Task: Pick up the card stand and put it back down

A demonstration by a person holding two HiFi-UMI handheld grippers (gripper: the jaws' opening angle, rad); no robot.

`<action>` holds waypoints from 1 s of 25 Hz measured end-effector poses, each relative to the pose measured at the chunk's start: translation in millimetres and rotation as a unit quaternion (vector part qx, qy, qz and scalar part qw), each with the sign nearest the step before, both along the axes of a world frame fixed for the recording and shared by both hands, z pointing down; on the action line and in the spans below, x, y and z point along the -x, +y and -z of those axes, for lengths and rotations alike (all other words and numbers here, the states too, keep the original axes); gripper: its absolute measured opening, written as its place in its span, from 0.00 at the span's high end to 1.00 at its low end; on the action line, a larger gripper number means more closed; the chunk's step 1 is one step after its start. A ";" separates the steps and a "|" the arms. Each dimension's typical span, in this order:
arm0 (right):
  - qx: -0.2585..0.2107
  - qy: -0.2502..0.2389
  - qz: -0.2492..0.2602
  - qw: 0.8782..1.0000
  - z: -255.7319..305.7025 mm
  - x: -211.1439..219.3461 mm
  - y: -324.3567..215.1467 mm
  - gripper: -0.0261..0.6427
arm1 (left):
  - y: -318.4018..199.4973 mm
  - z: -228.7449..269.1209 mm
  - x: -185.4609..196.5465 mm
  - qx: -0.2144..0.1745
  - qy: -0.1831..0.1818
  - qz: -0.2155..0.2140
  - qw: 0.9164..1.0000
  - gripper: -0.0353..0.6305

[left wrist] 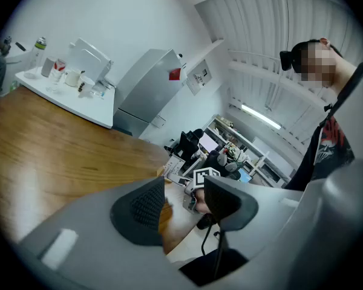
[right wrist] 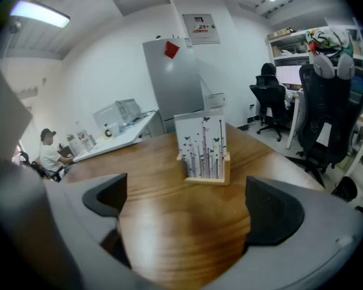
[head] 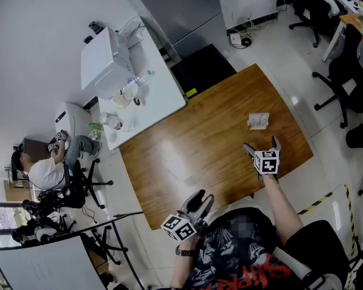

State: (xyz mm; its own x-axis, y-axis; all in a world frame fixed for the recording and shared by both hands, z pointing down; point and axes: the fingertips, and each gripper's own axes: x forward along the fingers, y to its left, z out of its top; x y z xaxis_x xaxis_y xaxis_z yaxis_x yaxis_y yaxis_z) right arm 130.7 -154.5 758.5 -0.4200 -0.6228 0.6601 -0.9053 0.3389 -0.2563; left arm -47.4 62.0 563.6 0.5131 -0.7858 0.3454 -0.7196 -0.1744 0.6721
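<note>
While the card stand sits upright on the wooden table, toward the table's far right part, the right gripper hovers over the near right edge and faces it. The right gripper's fingers are spread as wide as they go and grip nothing. In the right gripper view only bare wood lies between the two dark pads, and the stand is well ahead of them, roughly centred in the gap. The stand is a low pale wooden block. It holds a white card printed with thin dark stems and small butterflies, and it touches nothing but the tabletop. The left gripper is held low at the table's near edge, close to the person's body and well apart from the stand. Its fingers are moderately parted and empty, and in the left gripper view the other gripper's marker cube shows through the gap. A white table with a box-shaped machine and cups abuts the wooden table's far left side. Another person sits on a chair beyond it.
</note>
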 end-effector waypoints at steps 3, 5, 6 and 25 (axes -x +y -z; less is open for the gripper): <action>0.007 0.034 -0.041 0.999 -27.0 -17.5 -52.0 0.09 | -1.1 -5.4 3.3 0.004 -0.007 0.021 1.000 0.64; 0.013 0.048 -0.056 0.997 -39.4 -20.8 -74.3 0.09 | 2.4 -10.2 9.0 0.011 -0.007 0.039 0.999 0.64; 0.015 0.053 -0.059 0.997 -43.7 -19.1 -82.3 0.09 | 4.9 -13.0 12.7 0.012 -0.006 0.048 0.999 0.64; -0.049 0.137 0.072 0.987 -29.1 23.8 -64.6 0.12 | 7.0 -19.6 29.7 -0.007 0.012 0.057 0.998 0.65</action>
State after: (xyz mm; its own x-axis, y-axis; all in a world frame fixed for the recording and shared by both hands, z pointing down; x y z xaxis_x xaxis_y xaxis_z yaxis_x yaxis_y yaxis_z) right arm 106.9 -219.1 787.6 -0.3228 -0.6364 0.7006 -0.8769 0.4797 0.0318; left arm -77.1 69.0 583.2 0.4286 -0.8441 0.3222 -0.7193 -0.1030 0.6870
